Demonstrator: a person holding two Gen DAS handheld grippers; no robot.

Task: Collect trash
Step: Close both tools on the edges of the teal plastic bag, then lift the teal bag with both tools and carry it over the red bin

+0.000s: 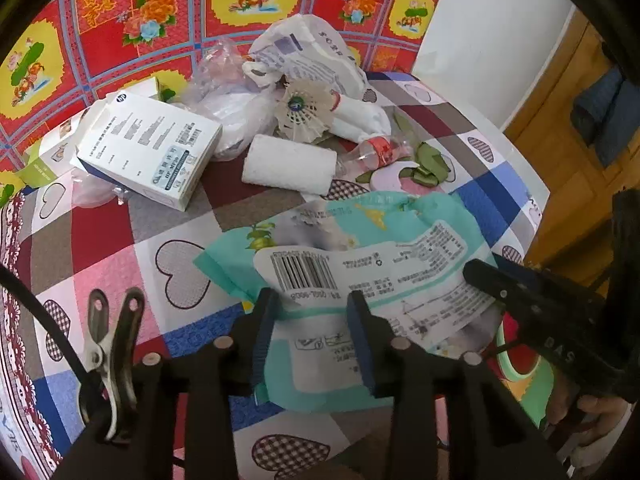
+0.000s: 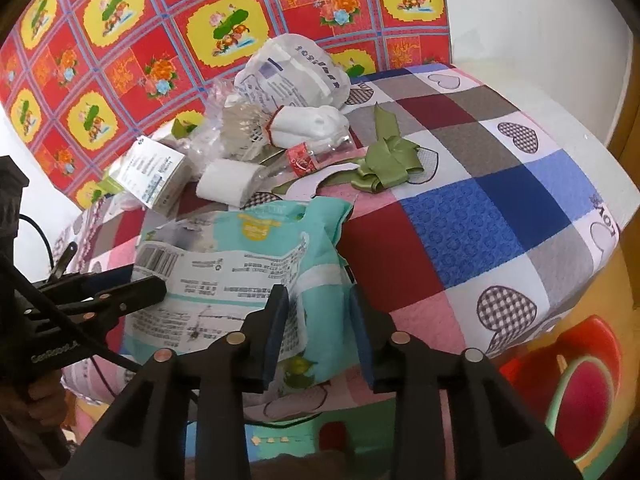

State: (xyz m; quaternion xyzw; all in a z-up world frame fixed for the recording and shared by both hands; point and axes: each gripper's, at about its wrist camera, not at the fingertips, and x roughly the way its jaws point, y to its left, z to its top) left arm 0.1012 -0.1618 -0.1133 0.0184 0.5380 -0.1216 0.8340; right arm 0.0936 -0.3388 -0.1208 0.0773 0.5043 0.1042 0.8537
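Observation:
A flattened teal and white plastic wrapper (image 1: 360, 248) (image 2: 240, 256) with a barcode lies on the patchwork tablecloth (image 1: 120, 248) near the table's front edge. My left gripper (image 1: 314, 312) points down over the wrapper's near edge; its jaws stand apart with the flat wrapper between them and the pads not pressing on it. My right gripper (image 2: 320, 316) is open over the wrapper's right-hand edge, which lies loose between its blue pads. Each gripper shows in the other's view, coming in from the side onto the same wrapper.
Behind the wrapper lies a heap: a white box (image 1: 152, 148), a white roll (image 1: 288, 164), a shuttlecock (image 1: 302, 110), a crushed bottle (image 1: 376, 152), a white printed bag (image 1: 308, 52), a green ribbon (image 2: 388, 156). The table edge (image 2: 592, 264) drops off at right above a red stool (image 2: 576, 360).

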